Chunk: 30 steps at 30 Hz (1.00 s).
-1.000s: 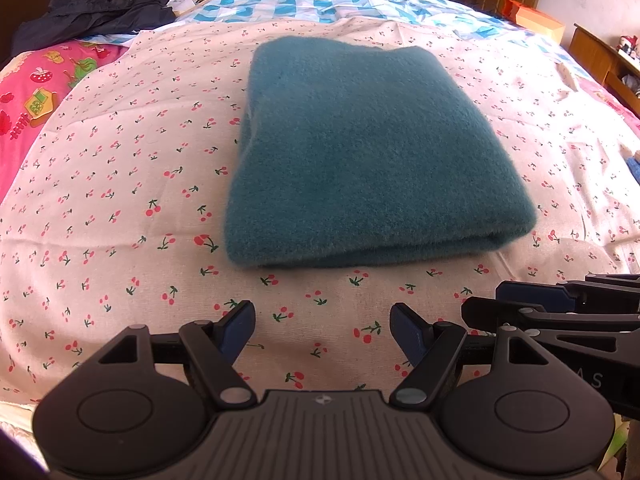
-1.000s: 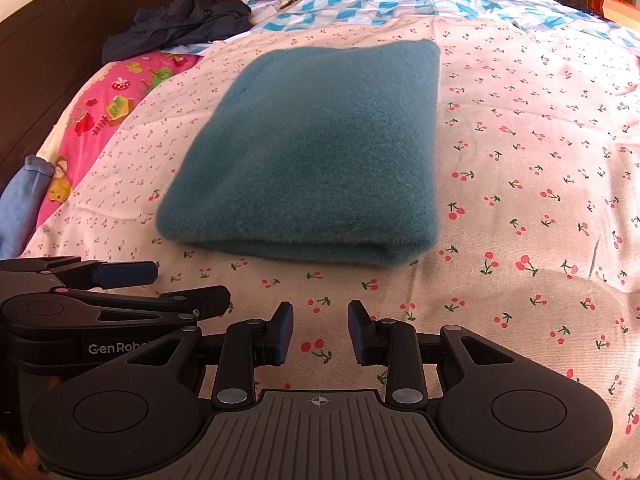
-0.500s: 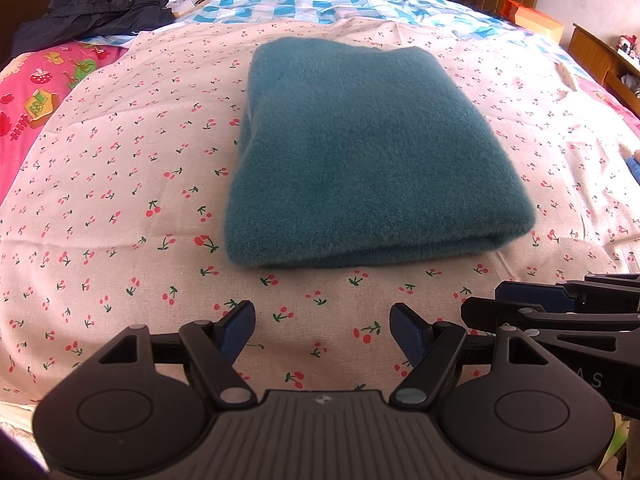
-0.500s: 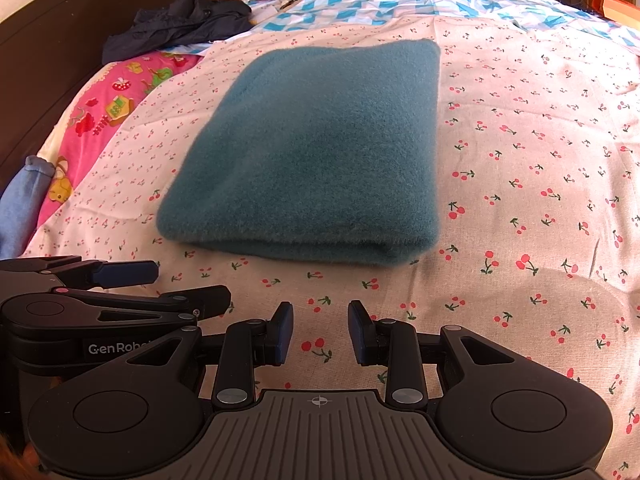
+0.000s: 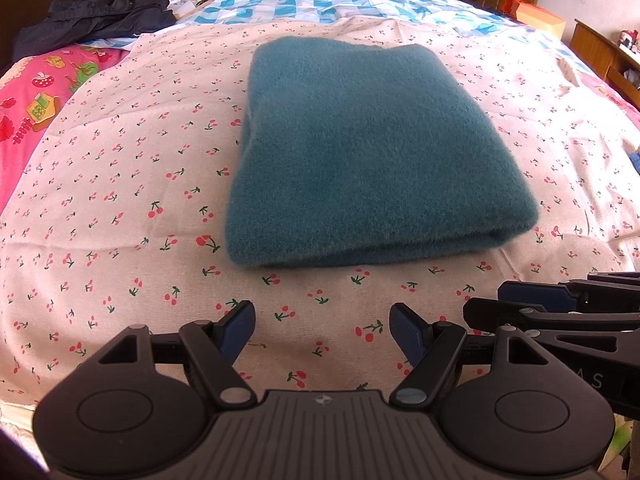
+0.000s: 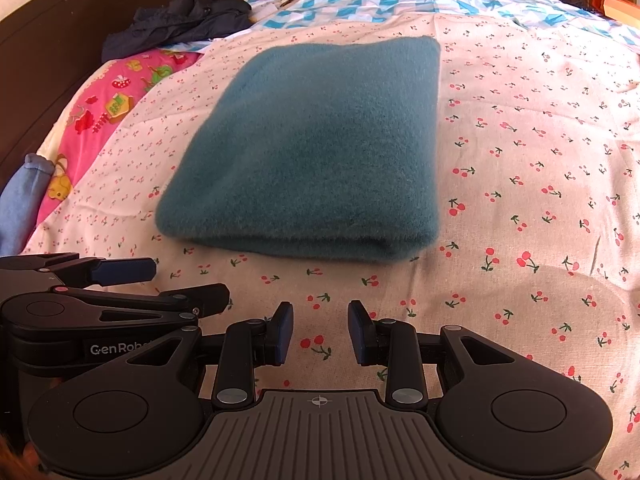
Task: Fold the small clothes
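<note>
Teal fleece garment point(image 5: 372, 156) is lying folded at twelve o'clock; you're hovering empty, left gripper point(image 5: 322, 330) wide, right gripper point(image 6: 320, 332) narrow; keep edges aligned.

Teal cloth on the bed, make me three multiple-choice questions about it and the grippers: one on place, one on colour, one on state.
1. Where does the cloth lie?
A. on the cherry-print sheet
B. on the dark jacket
C. in the left gripper

2. What colour are the gripper pads?
A. red
B. blue
C. white

3. How is the cloth now?
A. spread out in one layer
B. crumpled in a heap
C. folded into a flat rectangle

Answers:
1 A, cherry print shows all round it, and the left gripper is short of it.
2 B, blue shows on the inner faces of the fingers.
3 C, its near edge shows stacked layers and a rounded fold.
</note>
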Each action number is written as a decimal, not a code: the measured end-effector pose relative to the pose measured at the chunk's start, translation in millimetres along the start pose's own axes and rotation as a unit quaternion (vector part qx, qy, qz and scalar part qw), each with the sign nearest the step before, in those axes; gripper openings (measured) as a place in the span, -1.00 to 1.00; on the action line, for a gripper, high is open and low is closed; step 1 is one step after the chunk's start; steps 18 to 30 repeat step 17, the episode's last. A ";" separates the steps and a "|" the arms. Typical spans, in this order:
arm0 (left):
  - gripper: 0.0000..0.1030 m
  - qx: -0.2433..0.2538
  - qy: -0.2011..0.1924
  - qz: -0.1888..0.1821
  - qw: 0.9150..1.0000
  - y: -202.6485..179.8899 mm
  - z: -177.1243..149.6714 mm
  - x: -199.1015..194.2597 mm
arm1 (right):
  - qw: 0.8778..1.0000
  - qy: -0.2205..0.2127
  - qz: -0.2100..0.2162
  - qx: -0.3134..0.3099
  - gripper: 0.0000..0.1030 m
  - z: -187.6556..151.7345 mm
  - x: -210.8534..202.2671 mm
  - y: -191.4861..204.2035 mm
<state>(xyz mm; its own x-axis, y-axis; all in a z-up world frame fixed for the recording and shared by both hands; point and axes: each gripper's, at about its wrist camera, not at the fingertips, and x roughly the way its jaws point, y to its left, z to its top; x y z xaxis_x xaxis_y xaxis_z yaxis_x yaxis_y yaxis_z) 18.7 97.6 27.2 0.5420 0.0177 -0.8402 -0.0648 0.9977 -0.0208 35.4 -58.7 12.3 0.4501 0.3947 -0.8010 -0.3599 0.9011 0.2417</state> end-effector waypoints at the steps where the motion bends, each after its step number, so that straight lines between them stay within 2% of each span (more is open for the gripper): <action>1: 0.50 0.000 0.000 0.000 1.000 0.2 -0.1 -0.1 | 1.000 0.000 0.000 0.000 -0.41 0.1 0.0 0.0; 30: 0.50 -0.004 0.002 -0.001 1.000 0.6 -0.1 0.0 | 1.000 0.002 0.000 -0.002 -0.41 0.8 0.8 -0.3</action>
